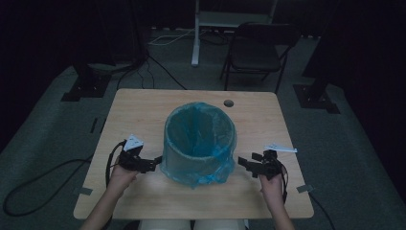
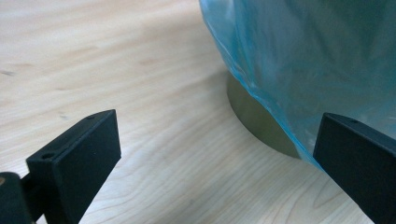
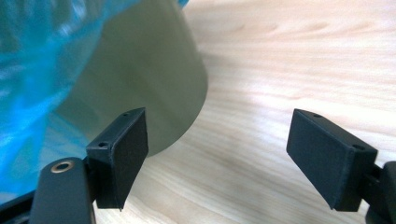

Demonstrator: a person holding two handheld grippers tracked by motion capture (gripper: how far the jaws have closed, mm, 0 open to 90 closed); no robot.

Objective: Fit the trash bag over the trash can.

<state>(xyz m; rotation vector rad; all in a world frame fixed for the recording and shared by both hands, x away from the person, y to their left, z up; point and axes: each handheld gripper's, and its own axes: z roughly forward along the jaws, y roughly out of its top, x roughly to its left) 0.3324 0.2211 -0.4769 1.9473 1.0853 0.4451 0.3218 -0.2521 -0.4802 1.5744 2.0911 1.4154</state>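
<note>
Both pairs of black jaws stand wide apart with nothing between them. On the left gripper (image 1: 154, 162) one jaw hangs over bare wood while the other sits just beside the hanging blue bag (image 2: 299, 60); whether it touches the plastic cannot be told. On the right gripper (image 1: 244, 164) the jaws frame open wood, with the bin's grey wall (image 3: 154, 79) close beside one of them.

Nearest the front edge of the table (image 1: 143, 110), the person's left hand (image 1: 122, 178) and right hand (image 1: 272, 184) come in from below, each holding its gripper low over the wood — one on either side of the bin, both pointing inward at its base.

Between them stands the bin (image 1: 200, 143), upright, a little toward the front of the table's middle. Its blue bag lines the inside and folds over the rim, draping down the outside; in the left gripper view the draped plastic stops short of the bin's foot.

Farther back, near the rear edge, a small round hole (image 1: 228, 103) sits in the tabletop. Beyond the table — on the dim floor — stands a dark folding chair (image 1: 258, 48).
</note>
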